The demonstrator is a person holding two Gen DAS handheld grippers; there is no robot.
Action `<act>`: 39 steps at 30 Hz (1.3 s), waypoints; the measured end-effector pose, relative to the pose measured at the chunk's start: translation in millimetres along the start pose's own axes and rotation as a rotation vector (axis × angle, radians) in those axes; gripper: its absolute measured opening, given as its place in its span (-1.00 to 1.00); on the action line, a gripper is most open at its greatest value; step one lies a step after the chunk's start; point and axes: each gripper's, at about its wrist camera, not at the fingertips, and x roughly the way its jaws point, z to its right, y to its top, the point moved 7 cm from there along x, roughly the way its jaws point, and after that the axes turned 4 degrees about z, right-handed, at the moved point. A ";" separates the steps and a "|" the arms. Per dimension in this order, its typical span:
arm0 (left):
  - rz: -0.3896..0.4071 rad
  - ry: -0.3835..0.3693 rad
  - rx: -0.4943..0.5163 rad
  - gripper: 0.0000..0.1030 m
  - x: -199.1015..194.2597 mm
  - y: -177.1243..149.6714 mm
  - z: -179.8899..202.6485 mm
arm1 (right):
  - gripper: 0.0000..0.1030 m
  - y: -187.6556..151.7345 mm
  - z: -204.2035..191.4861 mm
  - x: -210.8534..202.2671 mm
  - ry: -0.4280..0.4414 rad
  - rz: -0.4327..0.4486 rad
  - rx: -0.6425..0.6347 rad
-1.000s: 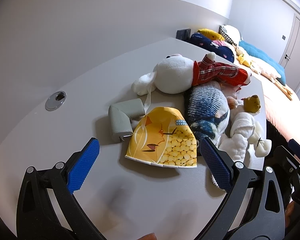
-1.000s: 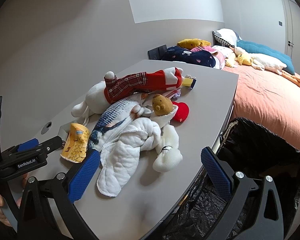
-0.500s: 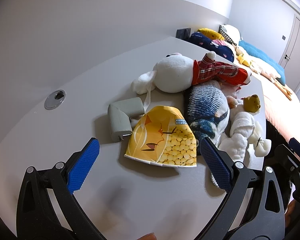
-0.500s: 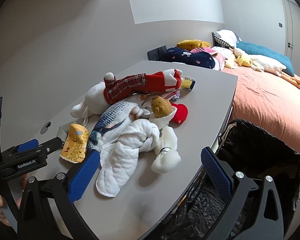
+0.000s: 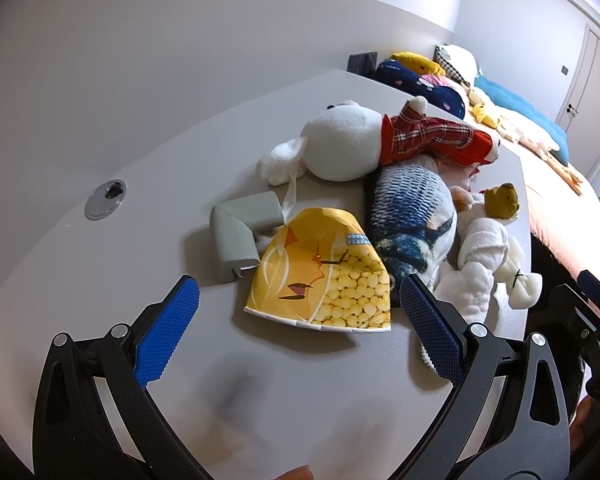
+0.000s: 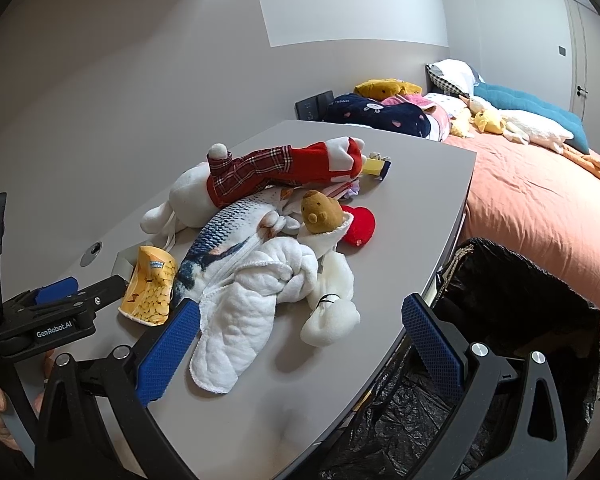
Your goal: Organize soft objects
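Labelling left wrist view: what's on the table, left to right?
Round metal cable grommet → grey foam corner guard → yellow flattened snack cup → blue-scaled plush fish → brown-headed teddy in a white robe.

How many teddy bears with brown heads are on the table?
1. The brown-headed bear lies at the near end of the toy pile, beside the red heart and against the fish plush. Others could be buried underneath.
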 end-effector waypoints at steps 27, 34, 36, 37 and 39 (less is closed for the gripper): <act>-0.065 -0.018 0.015 0.88 40.2 2.6 -1.5 | 0.44 10.1 -25.6 46.1 0.172 -0.043 0.005; -0.099 -0.052 -0.009 0.88 54.9 1.8 -2.7 | 0.35 1.2 -21.8 74.7 0.136 -0.086 0.012; -0.097 -0.052 0.000 0.88 56.8 2.8 -1.0 | 0.26 1.2 -20.3 78.2 0.125 -0.086 0.011; -0.098 -0.050 0.003 0.88 58.2 3.6 -0.5 | 0.17 0.4 -18.5 80.4 0.116 -0.091 0.010; -0.097 -0.049 0.002 0.88 59.6 4.7 0.7 | 0.15 -2.3 -15.4 85.7 0.111 -0.107 0.010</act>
